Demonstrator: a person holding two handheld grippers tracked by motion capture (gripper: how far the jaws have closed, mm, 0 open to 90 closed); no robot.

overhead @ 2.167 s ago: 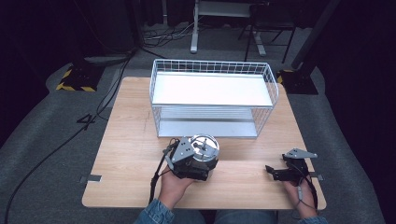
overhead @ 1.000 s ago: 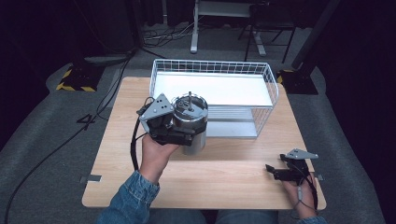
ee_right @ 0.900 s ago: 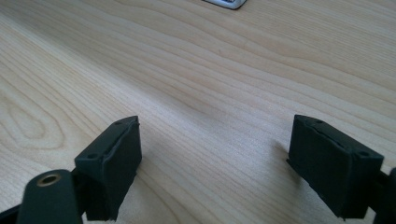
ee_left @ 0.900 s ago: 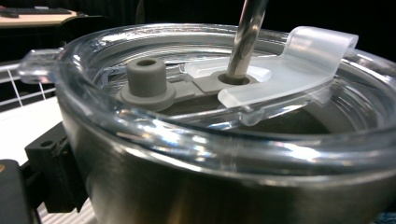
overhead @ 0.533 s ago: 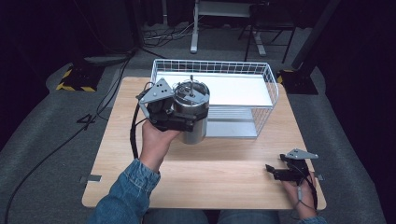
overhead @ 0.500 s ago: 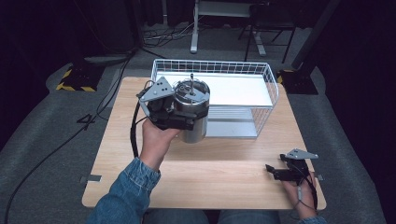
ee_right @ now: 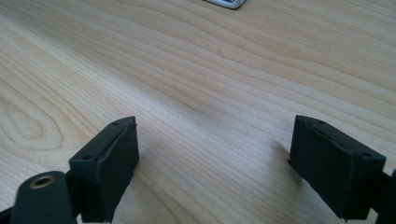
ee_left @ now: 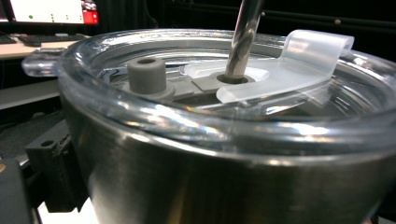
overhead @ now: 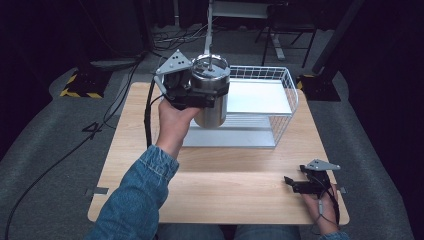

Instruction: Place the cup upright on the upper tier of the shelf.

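Note:
A steel tumbler (overhead: 212,114) with a clear lid and a metal straw (overhead: 209,52) hangs in the air over the front left part of a white wire basket (overhead: 289,95). My left gripper (overhead: 192,95) is shut on its wall. In the left gripper view the tumbler (ee_left: 210,186) stands upright, close up, under its lid (ee_left: 187,93) and straw (ee_left: 245,37). My right gripper (overhead: 289,183) rests low at the table's front right. Its jaws have just been opening, and in the right gripper view the right gripper (ee_right: 212,154) has bare wood between them.
The wire basket holds a white shelf and stands at the back of the wooden table (overhead: 235,180). Dark floor with cables (overhead: 60,160) lies around the table. A corner of the basket's base (ee_right: 224,3) shows far ahead in the right gripper view.
My left hand has lifted the tumbler and carried it away from the person, to above the basket's front left part. The right hand has stayed where it was.

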